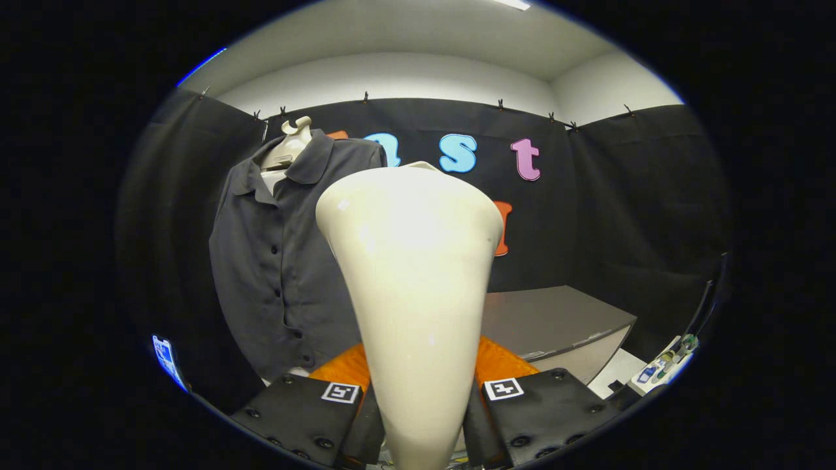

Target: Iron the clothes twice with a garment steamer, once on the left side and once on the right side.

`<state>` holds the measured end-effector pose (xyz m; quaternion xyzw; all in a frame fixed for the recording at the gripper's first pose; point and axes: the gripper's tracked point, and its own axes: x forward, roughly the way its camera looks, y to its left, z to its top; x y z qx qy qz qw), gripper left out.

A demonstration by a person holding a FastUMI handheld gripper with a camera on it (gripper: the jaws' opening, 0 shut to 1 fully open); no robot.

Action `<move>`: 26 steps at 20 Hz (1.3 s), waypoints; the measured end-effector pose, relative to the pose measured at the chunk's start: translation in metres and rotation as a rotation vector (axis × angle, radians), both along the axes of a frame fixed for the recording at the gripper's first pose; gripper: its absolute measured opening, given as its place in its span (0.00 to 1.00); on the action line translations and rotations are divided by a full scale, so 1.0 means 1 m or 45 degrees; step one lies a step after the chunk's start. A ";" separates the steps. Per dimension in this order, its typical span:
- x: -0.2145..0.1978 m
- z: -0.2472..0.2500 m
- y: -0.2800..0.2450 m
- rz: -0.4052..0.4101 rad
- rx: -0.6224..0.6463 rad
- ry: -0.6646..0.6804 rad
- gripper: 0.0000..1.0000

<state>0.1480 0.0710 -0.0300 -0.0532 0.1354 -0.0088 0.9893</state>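
Hand-held gripper [421,398] clamps steamer [411,274]; shirt [281,261] beyond.

No legible text — markers only

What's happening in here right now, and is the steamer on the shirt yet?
The hand-held gripper has its jaws closed on the cream garment steamer, which stands upright between them. The dark button-up shirt hangs on a mannequin form beyond the jaws, off to the steamer's left. The steamer looks clear of the fabric, so no pass appears under way. A grey table sits behind.
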 end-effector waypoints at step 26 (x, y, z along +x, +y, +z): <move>0.015 -0.029 -0.025 0.028 0.032 -0.012 0.56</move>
